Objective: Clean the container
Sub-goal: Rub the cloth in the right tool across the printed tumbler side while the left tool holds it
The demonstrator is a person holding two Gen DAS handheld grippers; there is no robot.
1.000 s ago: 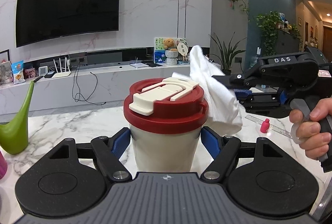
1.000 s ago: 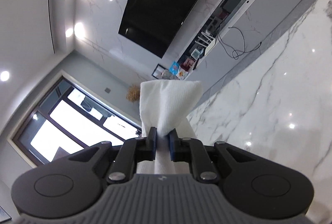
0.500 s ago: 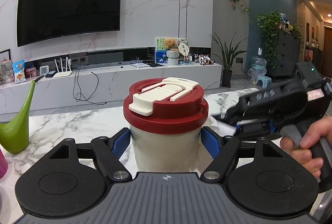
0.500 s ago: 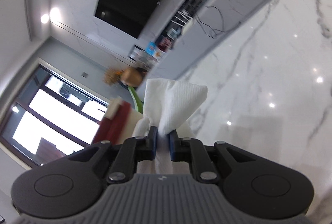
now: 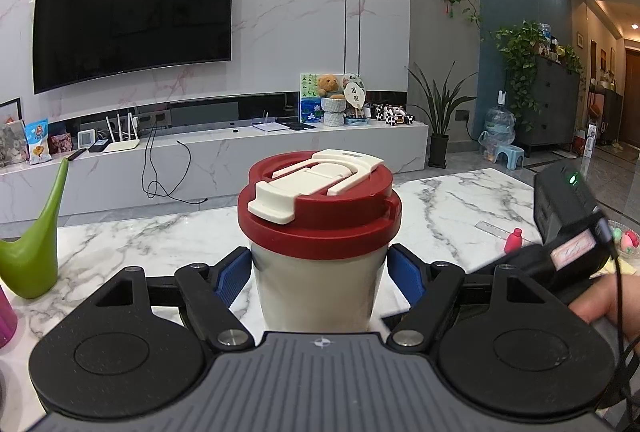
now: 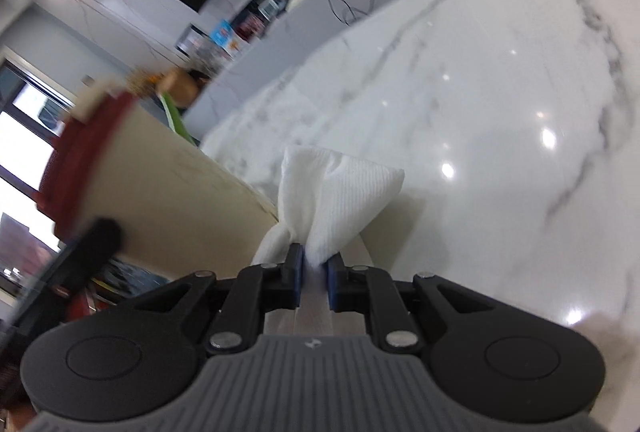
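So the left gripper (image 5: 319, 274) is clamping the cup (image 5: 318, 272) from both sides, blue pads pressing its cream wall just under the red lid (image 5: 320, 208), cup standing upright on the marble table (image 5: 440, 216). The right gripper (image 6: 313, 272) is pinching a white tissue (image 6: 340, 200) tight, and it's touching the cup's lower wall near the base.

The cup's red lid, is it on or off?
On. The red lid sits on top of the cream cup, covering its rim, with its white flap lying flat.
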